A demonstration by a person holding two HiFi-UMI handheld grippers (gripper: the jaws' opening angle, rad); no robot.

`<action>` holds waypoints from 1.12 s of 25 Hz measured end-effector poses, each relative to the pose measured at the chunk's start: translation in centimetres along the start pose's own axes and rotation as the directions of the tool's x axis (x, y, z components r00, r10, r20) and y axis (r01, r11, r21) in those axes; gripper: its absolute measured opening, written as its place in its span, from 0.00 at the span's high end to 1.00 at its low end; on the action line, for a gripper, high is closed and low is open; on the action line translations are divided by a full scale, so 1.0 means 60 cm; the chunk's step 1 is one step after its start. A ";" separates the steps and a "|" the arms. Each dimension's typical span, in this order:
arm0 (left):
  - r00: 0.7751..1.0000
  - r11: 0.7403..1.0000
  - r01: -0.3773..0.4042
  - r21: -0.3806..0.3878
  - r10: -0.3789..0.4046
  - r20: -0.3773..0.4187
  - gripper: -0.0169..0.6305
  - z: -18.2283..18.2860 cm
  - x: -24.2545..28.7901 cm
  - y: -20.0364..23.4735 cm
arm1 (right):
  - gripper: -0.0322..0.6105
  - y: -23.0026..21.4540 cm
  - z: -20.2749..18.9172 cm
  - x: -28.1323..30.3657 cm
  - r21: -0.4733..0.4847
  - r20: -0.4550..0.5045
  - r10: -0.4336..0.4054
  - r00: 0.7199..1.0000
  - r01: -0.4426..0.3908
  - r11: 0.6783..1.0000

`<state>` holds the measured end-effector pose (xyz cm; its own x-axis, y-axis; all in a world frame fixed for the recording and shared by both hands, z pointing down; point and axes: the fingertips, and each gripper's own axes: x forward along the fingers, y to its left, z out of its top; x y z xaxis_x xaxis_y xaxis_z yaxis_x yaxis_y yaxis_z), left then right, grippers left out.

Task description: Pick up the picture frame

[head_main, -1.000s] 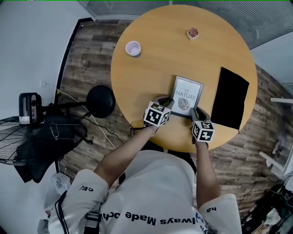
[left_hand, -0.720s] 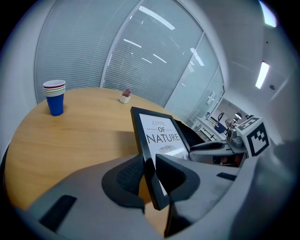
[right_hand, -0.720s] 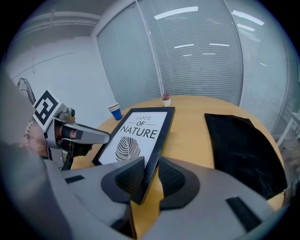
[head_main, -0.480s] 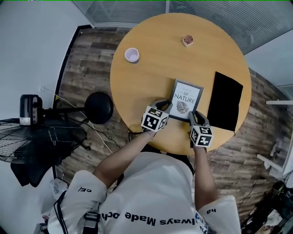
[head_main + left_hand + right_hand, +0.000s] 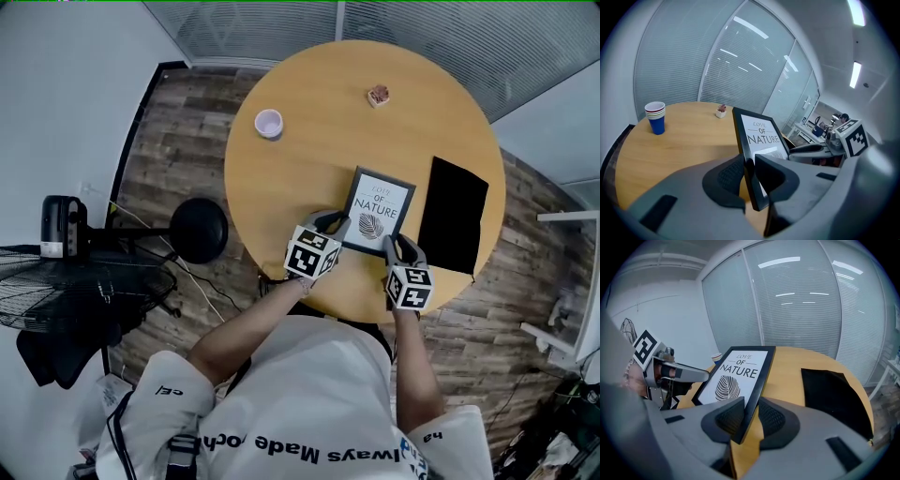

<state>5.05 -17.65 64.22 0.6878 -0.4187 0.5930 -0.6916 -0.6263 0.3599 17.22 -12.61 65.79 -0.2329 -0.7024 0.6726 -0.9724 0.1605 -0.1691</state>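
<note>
The picture frame [image 5: 378, 211] is black, with a white print that reads "LOVE OF NATURE" over a leaf. Both grippers hold it by its near edge over the round wooden table [image 5: 309, 159]. My left gripper [image 5: 330, 225] is shut on the frame's near left corner. In the left gripper view the frame [image 5: 759, 133] stands tilted up between the pads of my left gripper [image 5: 749, 171]. My right gripper [image 5: 395, 247] is shut on the near right corner. In the right gripper view the frame [image 5: 736, 376] slants up out of my right gripper [image 5: 749, 416].
A black mat [image 5: 453, 215] lies on the table right of the frame. A stack of paper cups [image 5: 269, 123] and a small pot [image 5: 378, 95] stand at the far side. On the floor to the left are a fan [image 5: 84, 291] and a black round base [image 5: 198, 230].
Both grippers stay shut on the frame. The frame has turned slightly and its near edge has come a little towards me. The head view has shifted.
</note>
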 end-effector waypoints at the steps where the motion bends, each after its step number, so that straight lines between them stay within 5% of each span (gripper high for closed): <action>1: 1.000 1.000 -0.001 0.005 0.001 0.008 0.84 0.005 -0.004 -0.002 | 0.78 0.001 0.005 -0.004 -0.003 0.006 -0.002 1.000 0.002 1.000; 28: 0.979 0.997 -0.007 0.071 -0.007 0.205 0.84 0.144 -0.125 -0.047 | 0.78 0.045 0.151 -0.105 -0.076 0.158 -0.024 0.987 0.036 0.996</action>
<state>3.76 -18.44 52.55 0.7235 -0.5397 0.4305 -0.6792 -0.6682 0.3036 16.17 -14.03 54.54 -0.2053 -0.8068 0.5541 -0.9782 0.1876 -0.0892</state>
